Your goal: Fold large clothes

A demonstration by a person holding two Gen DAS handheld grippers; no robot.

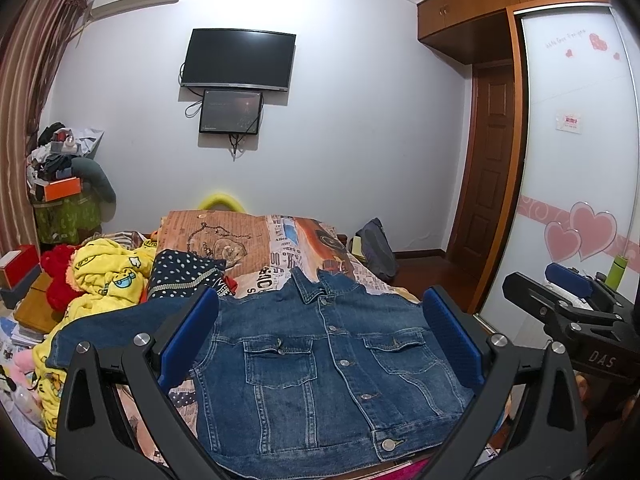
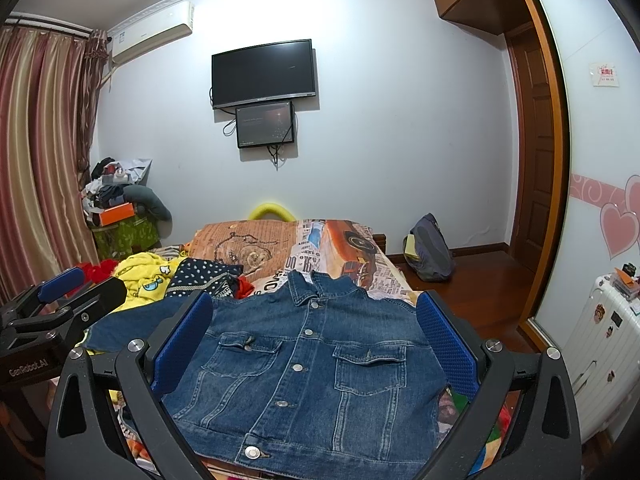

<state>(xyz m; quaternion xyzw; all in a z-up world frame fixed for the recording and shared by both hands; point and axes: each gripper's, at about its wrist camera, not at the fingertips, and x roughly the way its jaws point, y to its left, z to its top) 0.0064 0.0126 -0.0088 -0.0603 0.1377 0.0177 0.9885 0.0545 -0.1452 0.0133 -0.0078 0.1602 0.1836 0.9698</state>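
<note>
A blue denim jacket lies face up and buttoned on the bed, collar away from me, one sleeve stretched out to the left. It also shows in the right wrist view. My left gripper is open above the jacket's lower half, holding nothing. My right gripper is open too, above the jacket, empty. The right gripper shows at the right edge of the left wrist view; the left gripper shows at the left edge of the right wrist view. Whether the right sleeve is tucked under cannot be seen.
The bed has a newspaper-print cover. A yellow garment, a red plush and a dotted dark cloth lie at its left. A backpack sits on the wood floor at right. A white suitcase stands by the wardrobe.
</note>
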